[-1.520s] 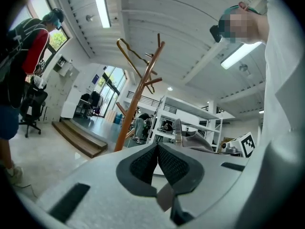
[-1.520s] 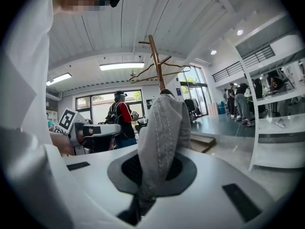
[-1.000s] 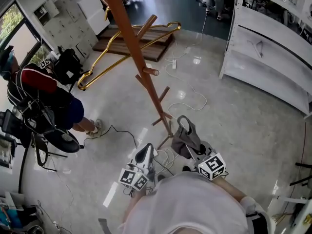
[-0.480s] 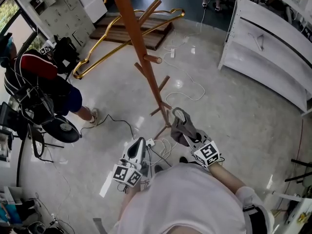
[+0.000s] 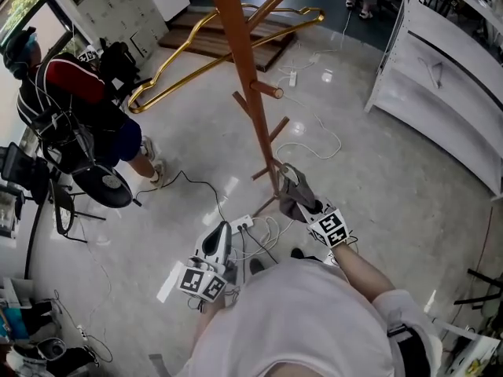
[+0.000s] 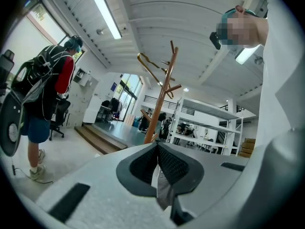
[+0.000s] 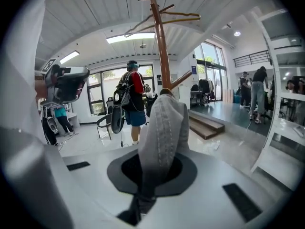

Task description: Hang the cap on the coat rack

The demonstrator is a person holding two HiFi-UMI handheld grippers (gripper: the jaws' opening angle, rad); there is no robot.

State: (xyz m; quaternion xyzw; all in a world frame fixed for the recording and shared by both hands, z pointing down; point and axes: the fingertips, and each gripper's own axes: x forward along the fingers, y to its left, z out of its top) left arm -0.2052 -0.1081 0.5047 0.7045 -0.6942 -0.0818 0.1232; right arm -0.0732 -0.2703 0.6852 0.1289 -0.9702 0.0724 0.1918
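Cap (image 7: 162,128) seams: right gripper view only

Seen from above, a person in a white shirt (image 5: 299,328) stands on a glossy pale floor (image 5: 393,179) at the foot of a tall wooden coat rack (image 5: 250,85) with short angled pegs; the right gripper (image 5: 309,208) clasps a grey cap (image 5: 292,191) just beside the rack's lower pole, while the left gripper (image 5: 218,240) points forward, well apart from it. To the left stands another person in a red and black top (image 5: 75,100); white cables (image 5: 310,144) trail across the floor; a gold rail (image 5: 189,75) lies against a wooden platform (image 5: 212,38) behind, and white shelving (image 5: 448,61) lines the right.
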